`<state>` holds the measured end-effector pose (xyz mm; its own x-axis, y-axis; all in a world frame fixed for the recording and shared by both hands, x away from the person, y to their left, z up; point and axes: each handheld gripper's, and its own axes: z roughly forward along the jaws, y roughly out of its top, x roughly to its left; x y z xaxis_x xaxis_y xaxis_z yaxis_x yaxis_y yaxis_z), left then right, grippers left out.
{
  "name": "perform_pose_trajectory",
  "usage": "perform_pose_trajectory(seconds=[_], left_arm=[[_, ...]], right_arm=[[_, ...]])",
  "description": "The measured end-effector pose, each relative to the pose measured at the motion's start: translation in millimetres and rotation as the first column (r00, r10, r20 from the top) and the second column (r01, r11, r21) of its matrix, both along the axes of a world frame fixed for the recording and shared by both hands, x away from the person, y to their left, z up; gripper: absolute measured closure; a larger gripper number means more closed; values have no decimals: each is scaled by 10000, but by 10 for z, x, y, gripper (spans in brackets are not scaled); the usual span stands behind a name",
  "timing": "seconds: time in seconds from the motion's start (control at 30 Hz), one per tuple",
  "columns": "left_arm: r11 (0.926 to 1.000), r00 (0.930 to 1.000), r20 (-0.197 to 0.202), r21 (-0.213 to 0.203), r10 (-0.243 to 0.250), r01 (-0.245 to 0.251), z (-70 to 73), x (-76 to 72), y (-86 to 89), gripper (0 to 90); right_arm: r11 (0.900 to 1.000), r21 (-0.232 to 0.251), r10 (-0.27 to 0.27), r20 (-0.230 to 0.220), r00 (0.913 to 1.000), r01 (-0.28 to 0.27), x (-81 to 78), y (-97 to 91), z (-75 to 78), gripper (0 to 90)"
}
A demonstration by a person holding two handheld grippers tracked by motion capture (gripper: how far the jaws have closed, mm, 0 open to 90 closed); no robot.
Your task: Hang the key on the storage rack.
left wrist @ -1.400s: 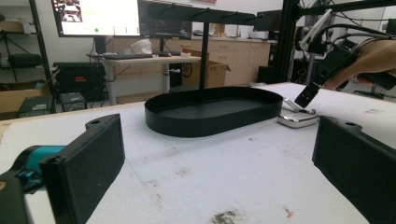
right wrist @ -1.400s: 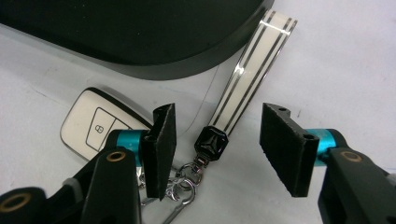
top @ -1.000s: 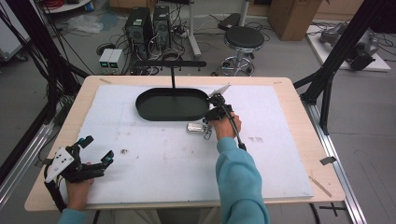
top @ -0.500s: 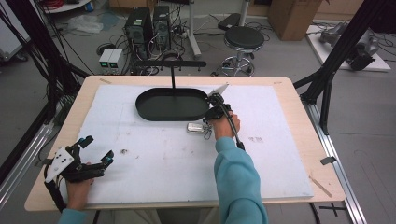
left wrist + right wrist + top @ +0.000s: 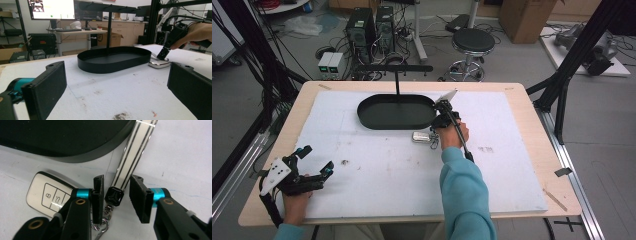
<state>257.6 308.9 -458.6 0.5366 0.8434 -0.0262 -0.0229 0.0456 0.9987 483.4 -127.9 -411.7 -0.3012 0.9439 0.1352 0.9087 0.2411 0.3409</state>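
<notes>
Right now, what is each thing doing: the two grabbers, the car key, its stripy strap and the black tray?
Left gripper: open, holding nothing.
Right gripper: open, jaws either side of the strap's black end.
Car key: lying flat, buttons up, beside the tray.
Striped strap: stretched out flat on the table.
Black tray: empty.

My left gripper [image 5: 314, 161] sits low near my side of the desk [image 5: 522, 100], held in my left hand [image 5: 294, 202], its fingers [image 5: 47, 87] spread wide apart and level with the surface. My right arm [image 5: 464, 192] reaches forward in a teal sleeve. My right gripper [image 5: 116, 195] tips downward, its fingers [image 5: 98, 192] parted with a gap between them.
</notes>
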Motion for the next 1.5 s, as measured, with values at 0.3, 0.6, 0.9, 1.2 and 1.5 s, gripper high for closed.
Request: perform_pose_trajectory(seconds=[0.3, 0.6, 0.9, 1.2, 1.5], left_arm=[[10000, 10000, -13, -21, 10, -10, 0, -1, 0, 28], [10000, 10000, -22, -32, 12, -12, 0, 1, 2, 28], [10000, 10000, -13, -15, 15, -15, 0, 0, 2, 28], [10000, 10000, -21, -31, 11, -11, 0, 1, 3, 28], [10000, 10000, -31, -47, 16, -16, 0, 2, 4, 28]], right_arm=[[9997, 35, -253, -170, 9995, 254, -2, 16, 5, 651], [9990, -177, -427, -322, 9986, 422, -1, 27, -16, 621], [9990, -173, -411, -422, 9983, 404, -1, 35, -14, 673], [9962, -227, -855, -638, 9943, 842, 18, -25, -5, 732], [9956, -301, -903, -479, 9948, 889, 10, -108, 53, 745]])
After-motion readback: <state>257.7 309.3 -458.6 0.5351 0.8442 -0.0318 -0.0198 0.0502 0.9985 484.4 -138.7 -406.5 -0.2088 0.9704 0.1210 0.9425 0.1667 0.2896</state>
